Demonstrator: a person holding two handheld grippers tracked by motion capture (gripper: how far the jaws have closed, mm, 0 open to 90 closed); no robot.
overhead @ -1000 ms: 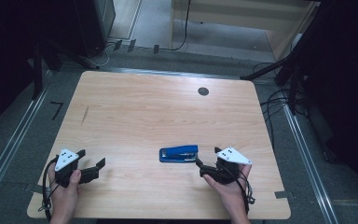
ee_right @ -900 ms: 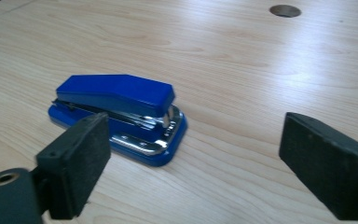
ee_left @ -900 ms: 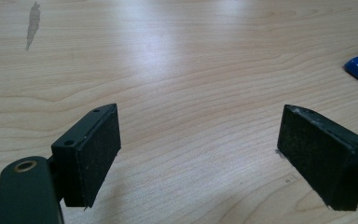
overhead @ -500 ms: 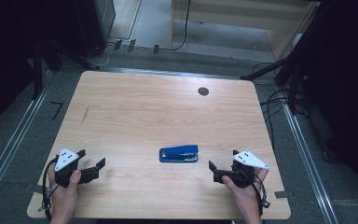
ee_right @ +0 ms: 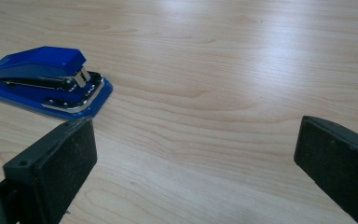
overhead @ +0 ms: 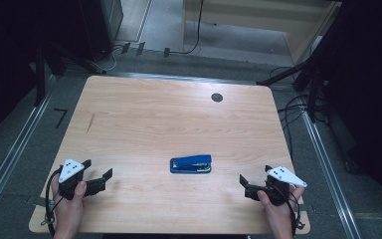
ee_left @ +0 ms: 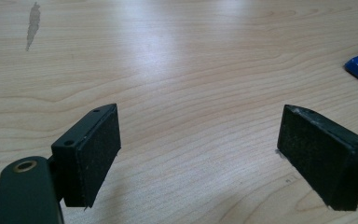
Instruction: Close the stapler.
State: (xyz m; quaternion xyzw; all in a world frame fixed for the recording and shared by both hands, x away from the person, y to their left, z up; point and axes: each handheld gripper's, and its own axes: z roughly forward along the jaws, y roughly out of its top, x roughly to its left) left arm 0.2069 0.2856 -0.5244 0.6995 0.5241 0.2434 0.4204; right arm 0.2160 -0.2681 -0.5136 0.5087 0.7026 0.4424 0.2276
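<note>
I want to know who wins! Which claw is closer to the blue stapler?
The right claw is closer to the blue stapler. The left claw sits farther away, with more bare table between.

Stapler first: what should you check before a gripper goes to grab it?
1. Blue stapler lies flat on the table, closed: ok.
2. Nothing lies around the stapler to bump: ok.
3. Right gripper is open with nothing between its jaws; they have just been opening: ok.
4. Left gripper is open and holds nothing: ok.
5. Stapler lined up between the right gripper's jaws: not ok, in the right gripper view it sits off to the left.
6. Whether the jaws open wide enough for the stapler: cannot tell.
</note>
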